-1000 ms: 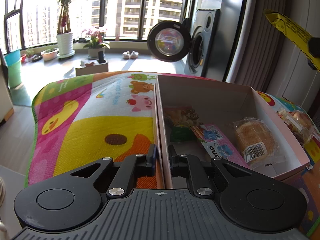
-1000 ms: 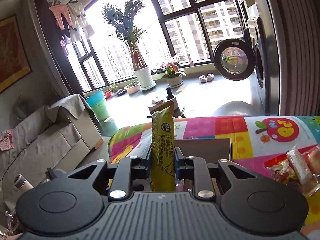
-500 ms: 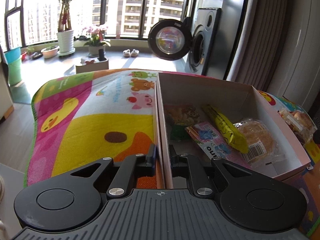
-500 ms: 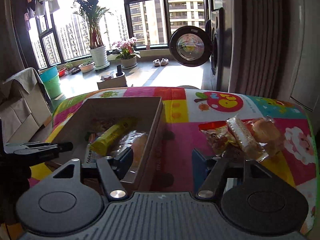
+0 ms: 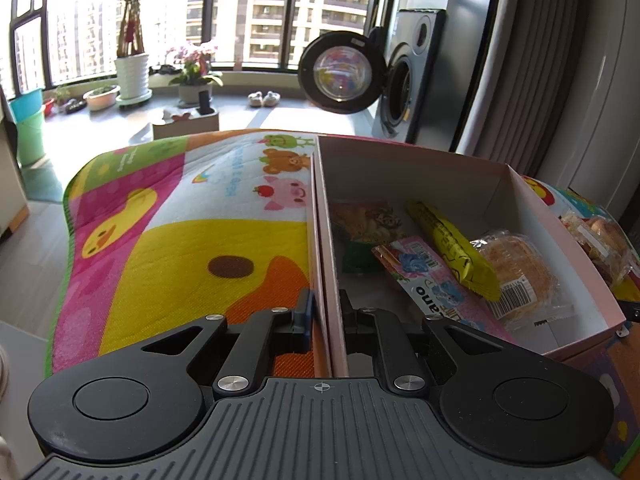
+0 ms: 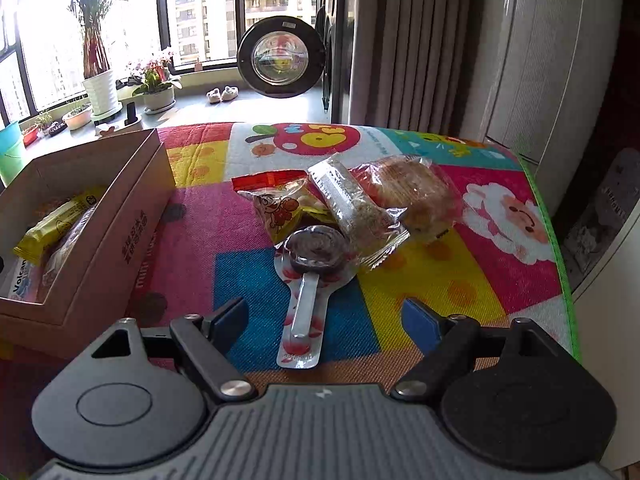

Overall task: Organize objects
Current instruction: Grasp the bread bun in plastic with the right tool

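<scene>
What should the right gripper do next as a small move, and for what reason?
Probably lower the open right gripper onto the wrapped lollipop and close on its stick. It lies nearest, between the spread fingers, on the mat outside the box, which the left gripper grips by its wall.

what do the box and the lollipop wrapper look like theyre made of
Box: looks like matte brown cardboard, with thin stiff walls, sharp folded edges and printed text on the side; the inside is paler.
Lollipop wrapper: seems to be thin glossy plastic film, clear over the dark candy and printed with red shapes, with glare along the stick.
</scene>
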`<state>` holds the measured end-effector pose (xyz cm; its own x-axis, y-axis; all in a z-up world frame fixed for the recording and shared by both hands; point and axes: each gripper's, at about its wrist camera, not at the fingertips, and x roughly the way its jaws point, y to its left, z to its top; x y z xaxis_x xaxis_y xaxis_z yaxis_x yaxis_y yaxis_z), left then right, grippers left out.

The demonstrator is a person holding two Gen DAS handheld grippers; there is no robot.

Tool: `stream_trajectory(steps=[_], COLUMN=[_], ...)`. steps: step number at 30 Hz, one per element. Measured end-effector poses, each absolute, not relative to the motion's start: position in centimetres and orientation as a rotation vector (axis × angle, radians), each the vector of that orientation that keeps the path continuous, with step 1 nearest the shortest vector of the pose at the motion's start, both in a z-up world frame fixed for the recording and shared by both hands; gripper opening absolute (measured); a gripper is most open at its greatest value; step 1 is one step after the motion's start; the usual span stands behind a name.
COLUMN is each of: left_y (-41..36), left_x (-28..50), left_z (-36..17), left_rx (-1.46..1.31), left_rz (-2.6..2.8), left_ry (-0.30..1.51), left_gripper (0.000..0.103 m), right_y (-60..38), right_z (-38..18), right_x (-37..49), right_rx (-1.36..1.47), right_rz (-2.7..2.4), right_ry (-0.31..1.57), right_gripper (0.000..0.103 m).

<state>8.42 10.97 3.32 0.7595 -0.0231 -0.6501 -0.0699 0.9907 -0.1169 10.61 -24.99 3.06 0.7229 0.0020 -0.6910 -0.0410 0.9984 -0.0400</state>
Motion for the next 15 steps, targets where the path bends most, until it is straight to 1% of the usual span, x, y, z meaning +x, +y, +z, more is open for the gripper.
stream_trajectory(steps=[6,12,15], left_y=[11.1,11.0,11.0], left_x=[8.4,8.5,8.5], left_z=[3.3,3.2,3.2], left_rx=[-0.137,-0.134,-0.133], left_rz=[0.024,0.027,0.028], left_ry=[0.71,0.712,0.714], left_gripper=[0.013,0.013,0.013], right_y=[-24.8,-28.1,-29.7], right_z=[4.0,6.1,5.8], right_x=[12.6,16.3,19.8], right_rx=[-0.115,0.03,0.041], right_rz=[0.027,-0.044,-0.082], right_ry=[0.693,0.657,0.701], right_gripper=[0.084,0.084,0.084])
